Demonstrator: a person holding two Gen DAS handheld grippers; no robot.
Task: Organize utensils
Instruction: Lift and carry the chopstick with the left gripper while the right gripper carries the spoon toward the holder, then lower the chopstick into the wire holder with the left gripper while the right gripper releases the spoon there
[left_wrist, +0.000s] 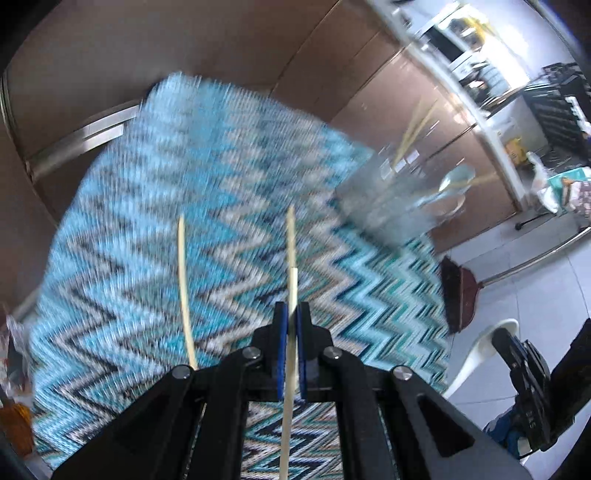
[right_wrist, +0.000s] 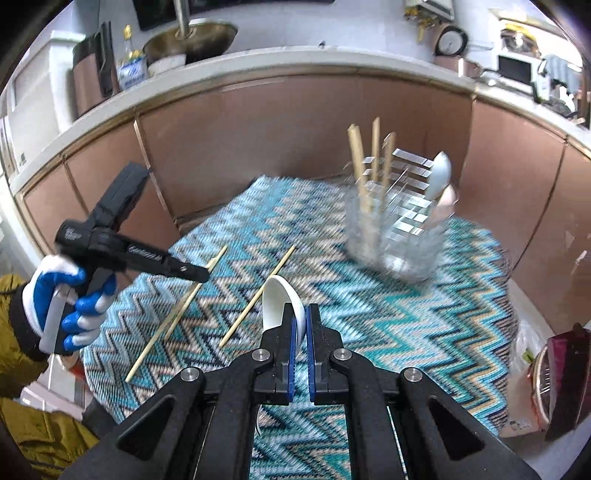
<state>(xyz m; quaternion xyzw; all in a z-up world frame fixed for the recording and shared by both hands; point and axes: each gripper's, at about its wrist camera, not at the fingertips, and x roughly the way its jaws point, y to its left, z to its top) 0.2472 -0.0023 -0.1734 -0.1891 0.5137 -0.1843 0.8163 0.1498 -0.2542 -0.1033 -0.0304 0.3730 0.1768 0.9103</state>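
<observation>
Left gripper (left_wrist: 291, 321): blue pads pressed together on a thin pale wooden chopstick (left_wrist: 291, 258), which runs straight along the tool's axis, its tip well ahead of the fingers and its tail passing back under the body. A second loose wooden chopstick (left_wrist: 184, 288) lies on the zigzag-patterned teal woven cloth (left_wrist: 147, 221), just left of the tool.

Right gripper (right_wrist: 302, 321): pads pinching a white ceramic soup spoon (right_wrist: 280, 299) by its handle, bowl ahead and slightly left of the fingertips. From this view the left gripper (right_wrist: 201, 274) hangs to the left, in a blue-and-white gloved hand (right_wrist: 70, 306).

The clear glass utensil holder (right_wrist: 391, 229) stands ahead and to the right of both tools. It holds several upright chopsticks on its near-left side and two pale spoons on its right. Motion blur softens the holder's rim, so any inner divisions are hard to make out.

Step in hand, as I judge it: carrying both pieces to the holder.

- Chopstick: tip it nearer upright over the chopstick side before loosening, so it slides in beside the others and doesn't glance off the rim.
- Spoon: lead handle-down towards the spoon side.
- Feed one tool at a time; the holder's mouth looks crowded, and glass may tip if nudged.
</observation>
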